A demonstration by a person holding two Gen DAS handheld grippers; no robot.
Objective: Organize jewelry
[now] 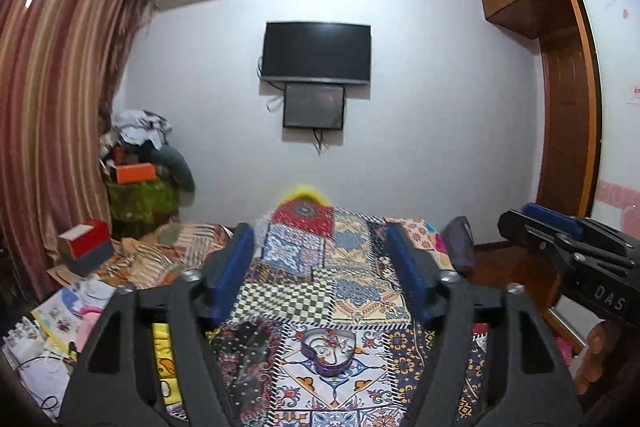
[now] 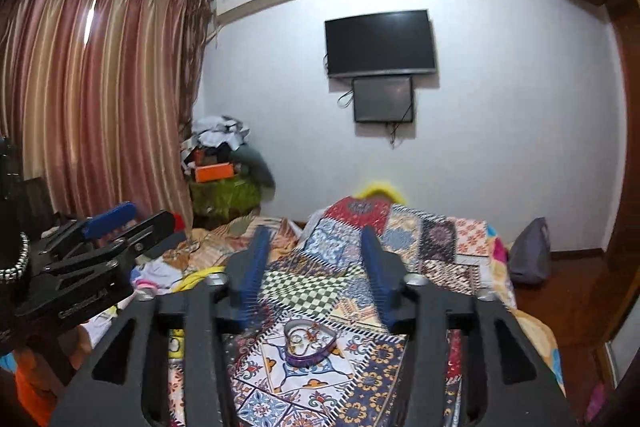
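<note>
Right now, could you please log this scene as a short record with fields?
Surface: patchwork bedspread
Container: purple heart-shaped tray, open, lying flat on the bedspread
Contents: small jewelry pieces, too small to identify
Left hand-held gripper: open, empty, above the bedspread
Right hand-held gripper: open, empty, above the bedspread
Background: wall TV, striped curtain

The left gripper [image 1: 322, 251] is held level and points forward, its two blue-padded fingers [image 1: 234, 263] spread wide apart with nothing between them. The right gripper [image 2: 316, 259] is raised beside it at much the same height, its jaws likewise parted and holding nothing. Each gripper shows at the edge of the other's view: the right one at the far right of the left wrist view, the left one at the left of the right wrist view.
</note>
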